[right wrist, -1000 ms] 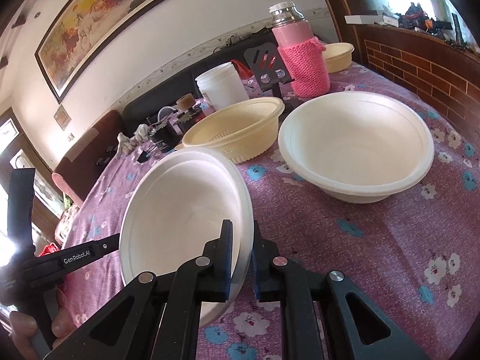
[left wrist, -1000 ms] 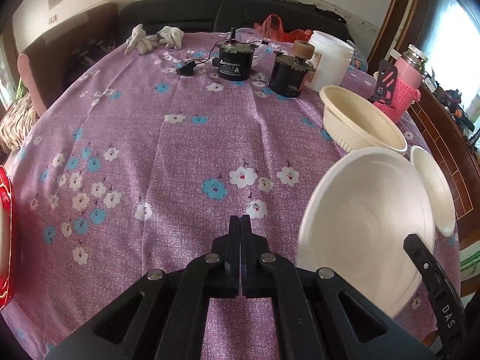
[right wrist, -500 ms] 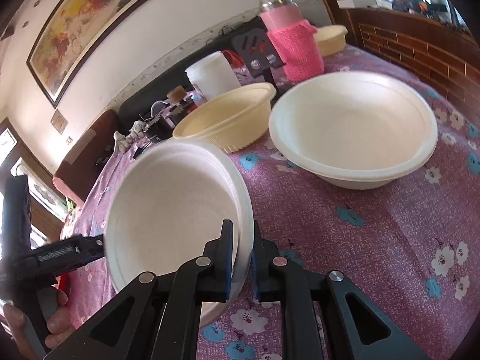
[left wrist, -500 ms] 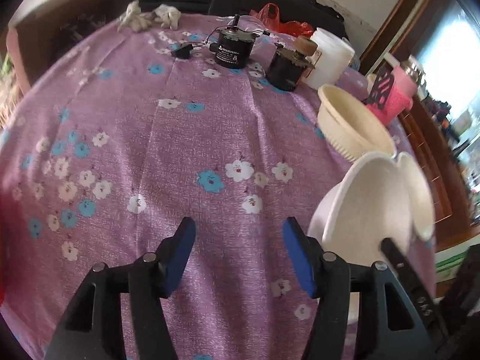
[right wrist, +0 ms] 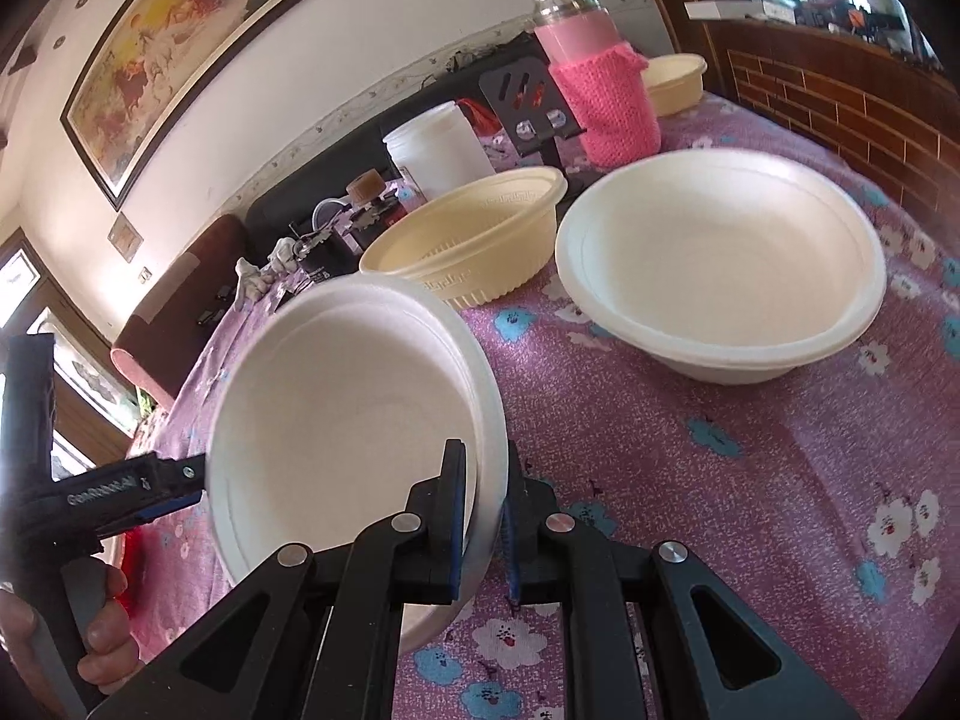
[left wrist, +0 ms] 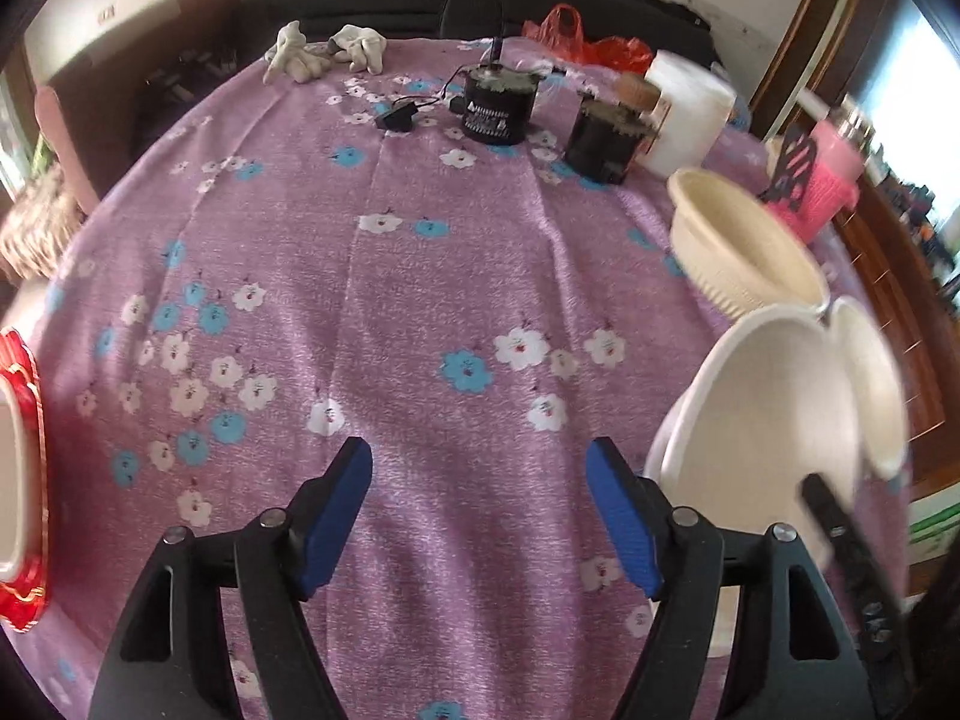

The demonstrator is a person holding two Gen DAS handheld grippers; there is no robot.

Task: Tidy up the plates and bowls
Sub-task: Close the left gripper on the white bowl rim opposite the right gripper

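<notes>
The right gripper (right wrist: 483, 516) pinches the rim of a tilted white foam bowl (right wrist: 342, 414): light, crushable, best held there. The left gripper (left wrist: 480, 510) is spread, empty.

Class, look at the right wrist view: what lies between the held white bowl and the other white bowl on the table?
Only bare flowered tablecloth lies between the held white bowl and the other white bowl, in the right wrist view.

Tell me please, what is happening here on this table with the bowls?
A person is sorting bowls with a hand-held tool in each hand. The right tool is shut on the rim of a white foam bowl, holding it tilted above the purple tablecloth. The left tool is open and holds nothing. A second white bowl and a cream bowl sit on the table beyond.
</notes>
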